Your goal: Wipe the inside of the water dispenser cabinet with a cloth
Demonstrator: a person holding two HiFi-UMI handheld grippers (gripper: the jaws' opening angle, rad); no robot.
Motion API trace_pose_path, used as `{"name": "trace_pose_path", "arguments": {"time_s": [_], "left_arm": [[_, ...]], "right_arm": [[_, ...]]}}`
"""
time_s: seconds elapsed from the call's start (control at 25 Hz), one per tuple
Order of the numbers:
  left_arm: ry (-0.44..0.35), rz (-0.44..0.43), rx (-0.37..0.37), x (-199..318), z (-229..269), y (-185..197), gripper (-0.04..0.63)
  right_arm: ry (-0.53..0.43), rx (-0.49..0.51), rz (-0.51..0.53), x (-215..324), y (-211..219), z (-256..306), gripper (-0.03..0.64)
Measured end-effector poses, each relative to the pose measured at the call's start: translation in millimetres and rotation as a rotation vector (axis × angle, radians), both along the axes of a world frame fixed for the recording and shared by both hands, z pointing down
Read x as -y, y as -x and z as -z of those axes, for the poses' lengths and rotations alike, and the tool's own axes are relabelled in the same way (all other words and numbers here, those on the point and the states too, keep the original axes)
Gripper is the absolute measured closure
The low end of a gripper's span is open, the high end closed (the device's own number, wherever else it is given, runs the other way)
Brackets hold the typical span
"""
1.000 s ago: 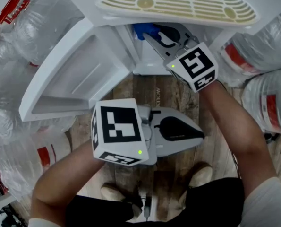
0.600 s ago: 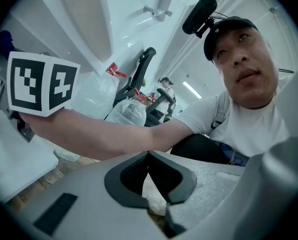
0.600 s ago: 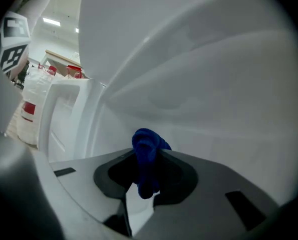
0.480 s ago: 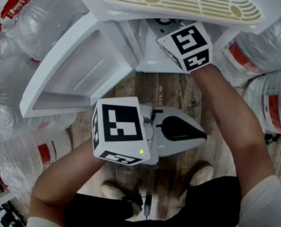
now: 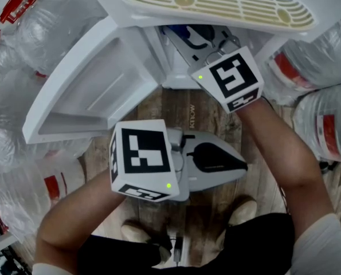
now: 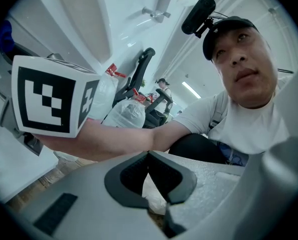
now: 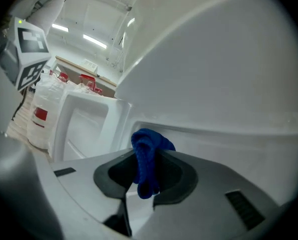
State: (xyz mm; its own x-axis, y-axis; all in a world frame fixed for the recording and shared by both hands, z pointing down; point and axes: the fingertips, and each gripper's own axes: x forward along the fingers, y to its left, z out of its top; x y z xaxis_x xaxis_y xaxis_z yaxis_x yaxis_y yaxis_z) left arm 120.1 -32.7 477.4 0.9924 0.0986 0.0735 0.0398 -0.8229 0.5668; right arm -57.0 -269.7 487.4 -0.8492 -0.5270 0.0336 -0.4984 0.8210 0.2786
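Wiping is in hand: the right gripper (image 7: 147, 178), jaws clamped on the blue cloth (image 7: 147, 159) at the open cabinet (image 5: 179, 76) mouth, should next press it along an inner wall, while the left gripper (image 6: 151, 156) hangs outside, jaws together and empty.

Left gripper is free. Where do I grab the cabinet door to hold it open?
Probably the free rim of the door, the raised lip nearest the left gripper, approached from the front: the door stands swung wide left with that lip exposed. The jaws are shut, so open them first.
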Motion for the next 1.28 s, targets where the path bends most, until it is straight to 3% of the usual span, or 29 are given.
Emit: {"name": "trace_pose_path", "arguments": {"time_s": [0.36,0.64,0.92,1.04,1.16,1.28], "left_arm": [[-0.018,-0.004,-0.015,0,6,-3,0.594],[-0.035,-0.014,-0.028,-2,14,-3,0.594],[-0.049,-0.015,-0.037,-2,27,1,0.594],[-0.065,-0.059,-0.013,-6,37,0,0.594],[-0.097,-0.162,0.012,-19,46,-2,0.594],[-0.121,-0.24,-0.016,-32,64,-3,0.594]], "right_arm": [[0.028,0.065,0.006,-18,-11,5,0.534],[0.07,0.057,-0.342,31,-64,-13,0.535],[0.146,0.072,-0.559,71,-106,-24,0.541],[0.185,0.035,-0.615,78,-115,-31,0.545],[0.245,-0.008,-0.643,80,-122,-43,0.545],[0.288,-0.054,-0.634,71,-123,-56,0.546]]}}
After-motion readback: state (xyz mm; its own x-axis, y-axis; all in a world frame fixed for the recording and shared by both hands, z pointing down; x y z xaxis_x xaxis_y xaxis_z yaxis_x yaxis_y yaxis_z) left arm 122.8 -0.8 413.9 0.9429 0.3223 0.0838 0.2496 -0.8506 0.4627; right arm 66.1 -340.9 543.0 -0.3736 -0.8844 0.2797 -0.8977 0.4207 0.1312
